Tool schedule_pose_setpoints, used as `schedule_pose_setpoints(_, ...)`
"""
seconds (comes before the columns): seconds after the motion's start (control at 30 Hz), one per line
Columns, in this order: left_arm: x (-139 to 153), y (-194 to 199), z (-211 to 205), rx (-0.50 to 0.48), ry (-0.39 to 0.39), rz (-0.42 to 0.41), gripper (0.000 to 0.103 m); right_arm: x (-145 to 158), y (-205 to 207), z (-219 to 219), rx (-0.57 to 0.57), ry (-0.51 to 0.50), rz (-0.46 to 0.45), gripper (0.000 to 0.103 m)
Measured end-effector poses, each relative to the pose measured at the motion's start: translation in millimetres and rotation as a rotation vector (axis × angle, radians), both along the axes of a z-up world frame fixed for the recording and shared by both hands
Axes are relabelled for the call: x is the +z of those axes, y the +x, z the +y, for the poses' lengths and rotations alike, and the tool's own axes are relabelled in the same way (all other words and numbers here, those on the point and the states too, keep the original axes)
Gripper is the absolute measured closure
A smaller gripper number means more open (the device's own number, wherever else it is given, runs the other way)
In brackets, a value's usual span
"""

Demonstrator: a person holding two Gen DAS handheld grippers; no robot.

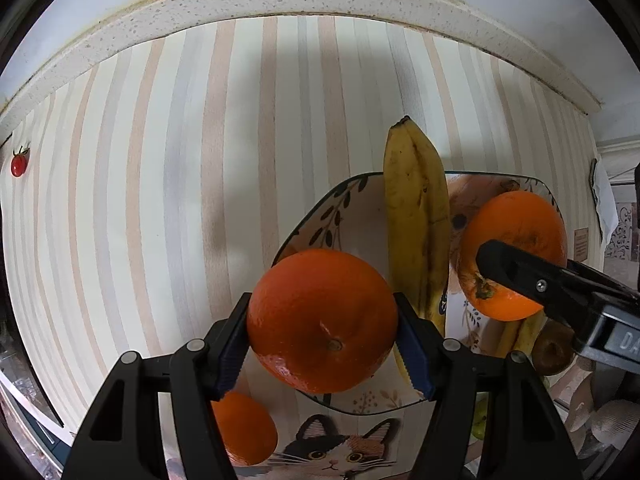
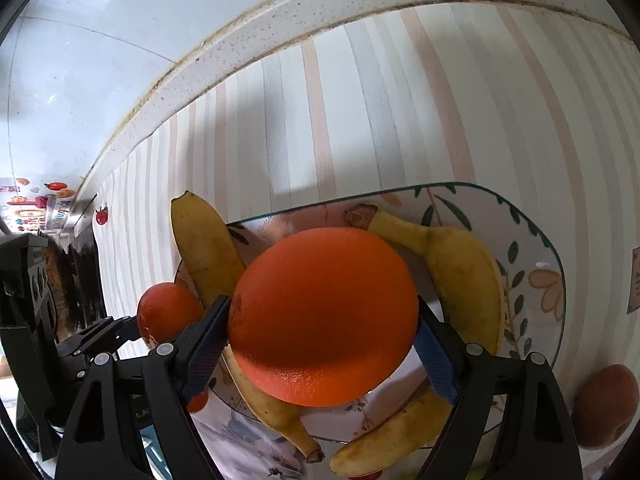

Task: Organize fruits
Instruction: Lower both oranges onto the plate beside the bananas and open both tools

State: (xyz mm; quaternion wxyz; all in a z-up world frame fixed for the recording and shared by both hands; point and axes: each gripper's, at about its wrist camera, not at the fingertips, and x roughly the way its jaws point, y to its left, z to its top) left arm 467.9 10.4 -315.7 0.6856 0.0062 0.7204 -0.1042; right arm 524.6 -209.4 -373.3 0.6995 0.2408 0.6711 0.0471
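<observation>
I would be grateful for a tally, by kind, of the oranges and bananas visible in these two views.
Round oranges: 3 (first orange in the left tool, second orange in the right tool, third orange lying loose).
Long yellow bananas: 2 (left banana; right banana, partly hidden).
Total: 5

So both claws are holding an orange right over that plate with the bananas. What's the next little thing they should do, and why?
Probably lower a touch and let go. The left gripper is shut on an orange, the right gripper on another orange. Both hang over the plate among the bananas, so easing down first should keep them from rolling off.
</observation>
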Motion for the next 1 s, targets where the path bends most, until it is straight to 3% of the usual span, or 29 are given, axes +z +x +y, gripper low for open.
schedule_pose_setpoints(0.2,2,5,-11,0.008,-0.013,0.009,0.036,10,-3,-5,-0.027,0.038,-0.009,0.014)
schedule_pose_setpoints(0.37,17,5,-11,0.028,-0.036,-0.020,0.015,31,-6,-12,-0.030,0.010,-0.035,0.009)
schedule_pose_setpoints(0.47,35,4,-12,0.034,-0.031,-0.063,0.013,46,-11,-16,-0.025,-0.028,-0.057,0.008)
schedule_pose_setpoints(0.77,72,-33,-8,0.049,0.019,-0.169,0.013,86,-61,-19,0.038,-0.275,-0.123,0.007)
schedule_pose_setpoints(1.0,95,-65,-11,0.027,0.042,-0.219,0.013,112,-105,-18,0.049,-0.314,-0.166,0.007)
